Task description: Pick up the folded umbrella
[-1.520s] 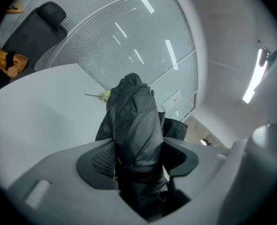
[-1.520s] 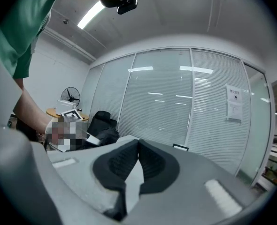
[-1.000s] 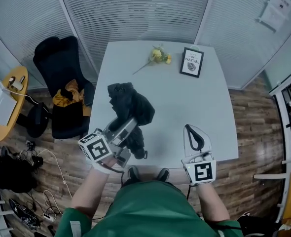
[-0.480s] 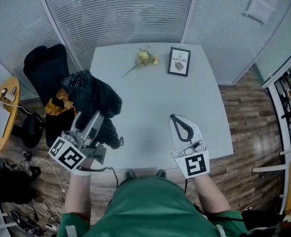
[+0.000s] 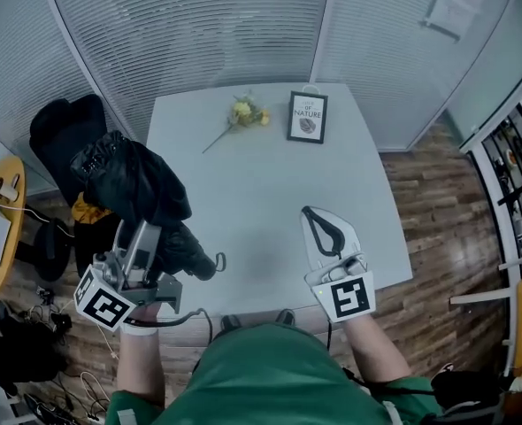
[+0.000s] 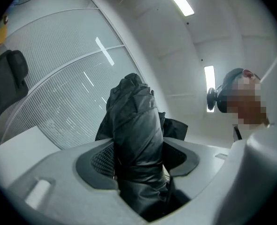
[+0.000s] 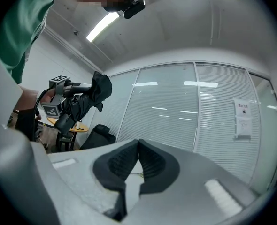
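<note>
The left gripper (image 6: 141, 159) is clamped on the folded umbrella (image 6: 134, 121): its two jaws stand wide apart only because the black bundle fills the gap, and the dark pads (image 6: 100, 159) press into the fabric on both sides. The grip sits on the lower part of the bundle, and the bunched cloth rises up and away past the jaw tips. The right gripper (image 7: 138, 158) has its jaws together, pad tips touching, with nothing between them.

From the head view, the left gripper (image 5: 142, 233) holds the umbrella (image 5: 133, 184) in the air beside the left edge of the table (image 5: 270, 184), with no part of it resting on the tabletop. The loose upper end hangs out over the dark chair (image 5: 57, 127) next to the table, and the short handle end with its small loop points back toward the table's near edge. The right gripper view confirms this: the umbrella (image 7: 89, 97) is carried clear of any surface. The right gripper (image 5: 318, 220) hovers over the near right part of the table and plays no part in the hold. A yellow flower (image 5: 243, 113) and a small picture frame (image 5: 307, 118) lie at the far end, well apart from both grippers.

Judged from this, the pick-up itself looks done: the umbrella is gripped and off the table. All that seems left is to keep the hold firm, since the slack fabric could slip in the jaws
</note>
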`<state>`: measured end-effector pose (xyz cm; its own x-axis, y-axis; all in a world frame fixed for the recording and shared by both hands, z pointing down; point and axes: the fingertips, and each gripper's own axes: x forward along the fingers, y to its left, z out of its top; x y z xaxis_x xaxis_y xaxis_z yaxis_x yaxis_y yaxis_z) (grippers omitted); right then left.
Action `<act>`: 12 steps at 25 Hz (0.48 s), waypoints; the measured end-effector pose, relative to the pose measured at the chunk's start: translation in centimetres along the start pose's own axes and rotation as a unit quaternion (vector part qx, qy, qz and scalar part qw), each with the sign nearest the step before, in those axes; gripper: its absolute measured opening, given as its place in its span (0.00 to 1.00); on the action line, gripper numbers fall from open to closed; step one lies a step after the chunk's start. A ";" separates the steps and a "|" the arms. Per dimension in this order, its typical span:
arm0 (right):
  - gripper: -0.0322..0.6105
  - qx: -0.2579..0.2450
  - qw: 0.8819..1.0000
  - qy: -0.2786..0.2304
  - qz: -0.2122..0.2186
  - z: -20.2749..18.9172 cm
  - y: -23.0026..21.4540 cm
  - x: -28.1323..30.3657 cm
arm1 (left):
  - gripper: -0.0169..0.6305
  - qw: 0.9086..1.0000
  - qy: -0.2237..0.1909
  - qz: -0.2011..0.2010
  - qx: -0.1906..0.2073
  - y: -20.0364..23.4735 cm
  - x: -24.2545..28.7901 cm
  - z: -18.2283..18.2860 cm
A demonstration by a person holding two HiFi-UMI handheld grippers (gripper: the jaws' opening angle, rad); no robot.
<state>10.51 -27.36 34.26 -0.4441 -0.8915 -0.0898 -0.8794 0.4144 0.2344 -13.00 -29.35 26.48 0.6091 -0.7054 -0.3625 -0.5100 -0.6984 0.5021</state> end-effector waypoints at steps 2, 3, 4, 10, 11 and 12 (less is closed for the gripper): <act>0.05 0.008 1.000 0.004 -0.004 -0.2 -0.2 0.0 | 0.46 1.000 -0.004 -0.006 0.001 -0.2 0.1 0.1; 0.05 0.011 1.000 0.006 -0.005 -0.3 -0.3 0.0 | 0.46 1.000 -0.003 -0.008 0.005 -0.3 0.1 0.1; 0.05 0.013 1.000 0.007 -0.005 -0.3 -0.3 0.1 | 0.46 1.000 -0.001 -0.009 0.009 -0.4 0.2 0.0; 0.05 0.020 1.000 0.004 0.000 -0.4 -0.2 0.3 | 0.46 1.000 0.007 -0.003 0.011 0.0 0.4 -0.4; 0.05 0.019 1.000 0.003 0.002 -0.6 -0.4 0.3 | 0.46 1.000 0.008 -0.003 0.011 0.0 0.5 -0.7; 0.05 0.020 1.000 0.002 0.003 -0.8 -0.7 0.2 | 0.46 1.000 0.008 -0.004 0.010 -0.1 0.7 -0.9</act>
<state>11.16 -27.98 34.90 -0.4478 -0.8902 -0.0839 -0.8832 0.4257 0.1969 -11.93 -29.70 26.91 0.6228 -0.6980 -0.3535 -0.5173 -0.7063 0.4833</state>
